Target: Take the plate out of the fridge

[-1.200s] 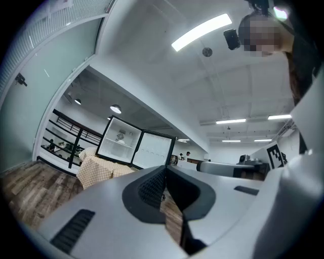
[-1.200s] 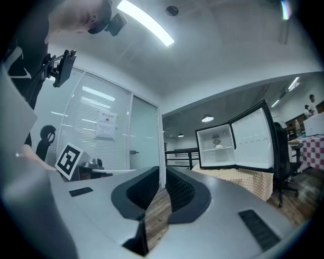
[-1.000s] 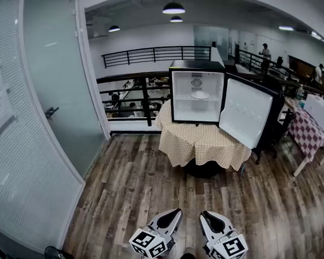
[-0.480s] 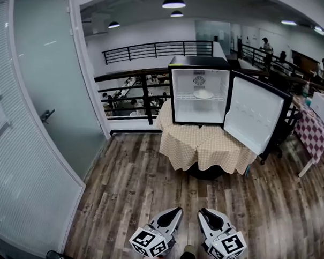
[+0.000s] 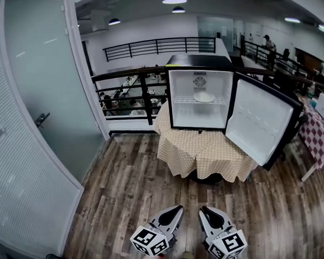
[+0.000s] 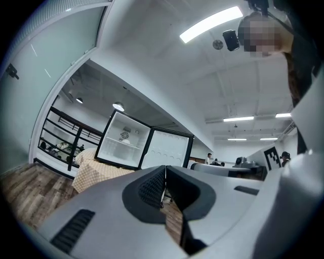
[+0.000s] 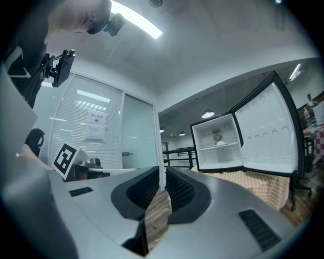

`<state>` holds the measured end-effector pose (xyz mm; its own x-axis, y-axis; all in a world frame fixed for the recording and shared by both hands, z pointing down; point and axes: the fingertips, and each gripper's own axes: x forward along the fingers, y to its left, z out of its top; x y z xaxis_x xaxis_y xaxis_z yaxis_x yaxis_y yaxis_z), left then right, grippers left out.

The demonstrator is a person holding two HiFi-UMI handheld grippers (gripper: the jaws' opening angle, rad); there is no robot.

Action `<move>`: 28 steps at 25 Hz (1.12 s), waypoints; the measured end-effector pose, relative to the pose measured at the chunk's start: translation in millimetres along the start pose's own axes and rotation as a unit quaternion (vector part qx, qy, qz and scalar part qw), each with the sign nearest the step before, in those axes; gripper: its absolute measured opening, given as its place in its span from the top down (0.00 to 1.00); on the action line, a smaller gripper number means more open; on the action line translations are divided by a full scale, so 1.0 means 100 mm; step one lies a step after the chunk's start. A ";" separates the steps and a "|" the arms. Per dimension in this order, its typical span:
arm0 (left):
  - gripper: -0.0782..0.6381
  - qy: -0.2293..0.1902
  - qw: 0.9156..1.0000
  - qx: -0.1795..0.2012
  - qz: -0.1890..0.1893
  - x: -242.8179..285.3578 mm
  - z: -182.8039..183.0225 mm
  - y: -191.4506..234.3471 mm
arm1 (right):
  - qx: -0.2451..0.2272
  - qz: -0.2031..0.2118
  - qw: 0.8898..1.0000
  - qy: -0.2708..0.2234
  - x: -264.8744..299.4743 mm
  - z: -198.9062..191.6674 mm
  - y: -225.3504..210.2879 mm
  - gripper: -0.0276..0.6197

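Observation:
A small black fridge stands on a round table, its door swung open to the right. A white plate lies on the wire shelf inside. The plate shows small and far off in the left gripper view, and the plate looks just as distant in the right gripper view. My left gripper and right gripper hang side by side low over the floor, well short of the table. Both are shut with nothing in them.
The table wears a yellow checked cloth. A glass door and partition run along the left, and a black railing passes behind the fridge. Another checked table stands at the right. Wood floor lies between me and the table.
The fridge and table have grown larger and drifted lower in the head view as I came closer. Both grippers have stayed together in the same low position.

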<state>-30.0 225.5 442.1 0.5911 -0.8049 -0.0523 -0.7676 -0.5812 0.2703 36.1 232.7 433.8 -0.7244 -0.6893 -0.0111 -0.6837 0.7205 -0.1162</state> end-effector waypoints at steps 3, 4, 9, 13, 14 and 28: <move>0.88 0.002 1.000 0.000 -0.004 0.20 0.01 0.07 | 0.000 0.002 1.000 -0.001 0.12 0.02 -0.16 0.86; 0.88 0.002 1.000 0.000 -0.005 0.26 0.00 0.10 | -0.001 0.002 1.000 -0.001 0.16 0.03 -0.22 0.86; 0.88 0.002 1.000 0.000 -0.006 0.57 0.01 0.23 | -0.004 -0.001 1.000 0.001 0.33 0.04 -0.49 0.86; 0.88 -0.001 1.000 0.003 -0.004 0.80 0.03 0.31 | -0.006 -0.008 1.000 0.002 0.43 0.05 -0.73 0.86; 0.88 -0.002 1.000 0.004 -0.004 0.84 0.04 0.33 | -0.007 -0.007 1.000 0.003 0.46 0.06 -0.78 0.86; 0.88 0.004 1.000 0.000 0.002 1.18 0.00 0.51 | 0.004 -0.004 1.000 0.006 0.64 0.01 -1.09 0.86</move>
<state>0.8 101.4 449.9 0.5895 -0.8066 -0.0438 -0.7702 -0.5776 0.2706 64.1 109.6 444.5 -0.7199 -0.6940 0.0013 -0.6888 0.7143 -0.1242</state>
